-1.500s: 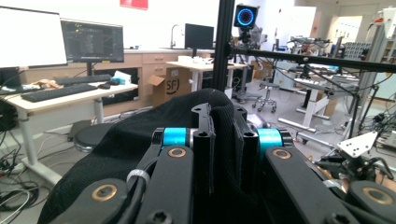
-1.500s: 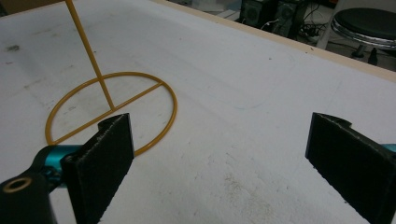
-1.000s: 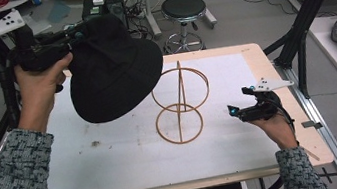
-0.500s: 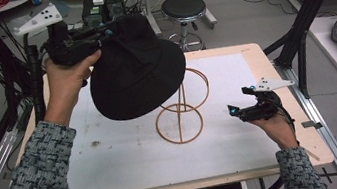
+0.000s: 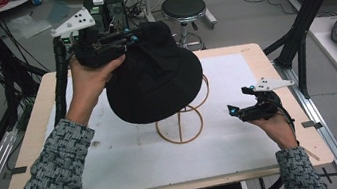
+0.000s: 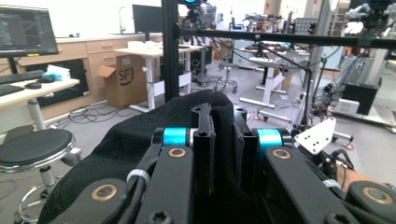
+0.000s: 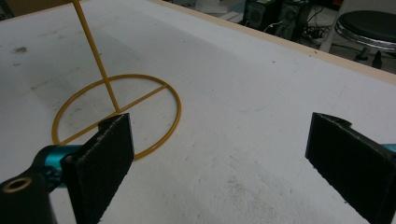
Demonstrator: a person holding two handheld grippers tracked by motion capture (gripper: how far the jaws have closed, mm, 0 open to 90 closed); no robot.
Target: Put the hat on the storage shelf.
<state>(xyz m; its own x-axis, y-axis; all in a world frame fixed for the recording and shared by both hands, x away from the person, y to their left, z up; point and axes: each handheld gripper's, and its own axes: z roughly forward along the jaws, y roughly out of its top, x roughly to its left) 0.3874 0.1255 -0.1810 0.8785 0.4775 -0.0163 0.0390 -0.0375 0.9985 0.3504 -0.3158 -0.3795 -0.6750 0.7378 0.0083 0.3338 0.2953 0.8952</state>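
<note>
Left claw [image 5: 135,38] pinches a fold of the black hat [image 5: 154,79] at its far-left brim, jaws pressed on the cloth. We see the hat held in the air, tilted, its crown over the top of the yellow wire stand [image 5: 181,123]; whether cloth touches wire we cannot tell, as the hat hides the stand's upper ring. The stand's post runs upright, so we judge the coming move to be straight down. Right claw [image 5: 233,111] rests spread and empty just right of the stand's base on the bench [image 5: 252,56].
</note>
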